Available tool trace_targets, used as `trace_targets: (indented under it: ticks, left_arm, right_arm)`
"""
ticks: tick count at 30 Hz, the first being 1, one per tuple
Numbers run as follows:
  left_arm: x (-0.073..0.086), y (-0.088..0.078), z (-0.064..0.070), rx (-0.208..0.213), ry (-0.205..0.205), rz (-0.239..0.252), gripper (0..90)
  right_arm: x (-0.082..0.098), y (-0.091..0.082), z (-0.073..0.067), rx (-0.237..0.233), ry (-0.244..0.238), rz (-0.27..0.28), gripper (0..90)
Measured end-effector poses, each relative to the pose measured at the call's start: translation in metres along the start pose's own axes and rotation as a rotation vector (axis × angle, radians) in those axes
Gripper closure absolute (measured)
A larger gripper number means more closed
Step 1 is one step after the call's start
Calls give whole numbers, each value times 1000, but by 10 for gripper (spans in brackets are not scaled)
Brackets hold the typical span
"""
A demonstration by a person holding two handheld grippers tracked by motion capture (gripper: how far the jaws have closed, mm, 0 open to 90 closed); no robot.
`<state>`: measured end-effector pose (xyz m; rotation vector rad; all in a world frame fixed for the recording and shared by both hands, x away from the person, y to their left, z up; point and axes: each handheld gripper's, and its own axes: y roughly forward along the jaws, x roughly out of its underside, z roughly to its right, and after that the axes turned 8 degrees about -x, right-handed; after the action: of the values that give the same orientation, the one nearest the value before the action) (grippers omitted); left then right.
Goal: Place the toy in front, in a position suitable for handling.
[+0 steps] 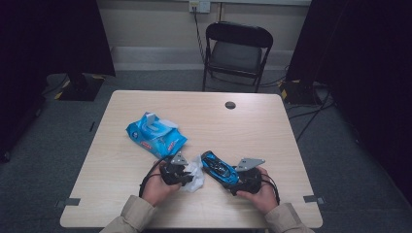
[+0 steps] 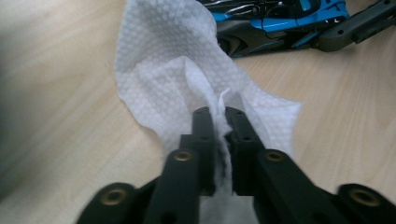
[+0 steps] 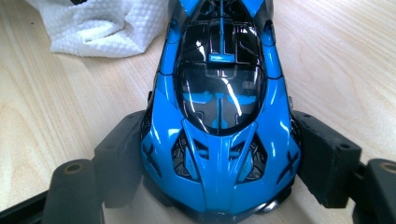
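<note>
I've got the left claw (image 2: 219,114) pinching the soft, floppy wipe (image 2: 173,60) mid-frame, the right claw (image 3: 219,154) clamped on the slick toy car's (image 3: 219,93) flanks, lower center, w/ light grip.

car (image 3: 219,121) rear: cut off | wipe (image 2: 177,70) lower end: behind tool

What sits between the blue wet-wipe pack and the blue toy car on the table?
Bare wooden tabletop separates the blue wet-wipe pack from the blue toy car in the high view; the white wipe lies nearer, beside the car.
</note>
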<state>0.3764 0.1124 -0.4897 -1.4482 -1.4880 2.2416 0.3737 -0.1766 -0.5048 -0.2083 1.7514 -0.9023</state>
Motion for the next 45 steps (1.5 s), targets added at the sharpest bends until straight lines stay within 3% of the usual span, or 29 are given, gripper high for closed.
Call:
trace_targets:
  ticks: [3,9,12,15,17,23,34,38,41,45]
  left_arm:
    - [-2,0,2,41,-47,-30,862]
    - [-15,-17,3,109,-104,61,865]
    - [-31,-24,10,128,-91,103,865]
    - [-44,-23,20,153,-69,115,865]
    - [-50,-18,26,155,-45,121,865]
    - [-64,8,43,201,-36,109,865]
    - [-72,44,60,199,7,81,850]
    - [-70,51,63,193,19,78,797]
    - [-69,53,63,192,30,80,825]
    - [-68,53,62,193,12,87,859]
  right_arm:
    - [0,0,0,0,0,0,247]
    - [0,0,0,0,0,0,246]
    - [0,0,0,-1,0,0,246]
    - [0,0,0,0,0,-1,246]
    - [0,0,0,0,-1,-1,246]
    - [0,0,0,-1,-1,0,246]
    - [0,0,0,-2,-3,-1,245]
    - [0,0,0,-2,-3,-1,246]
    - [0,0,1,-3,-4,-1,246]
    - [0,0,1,-3,-5,-1,247]
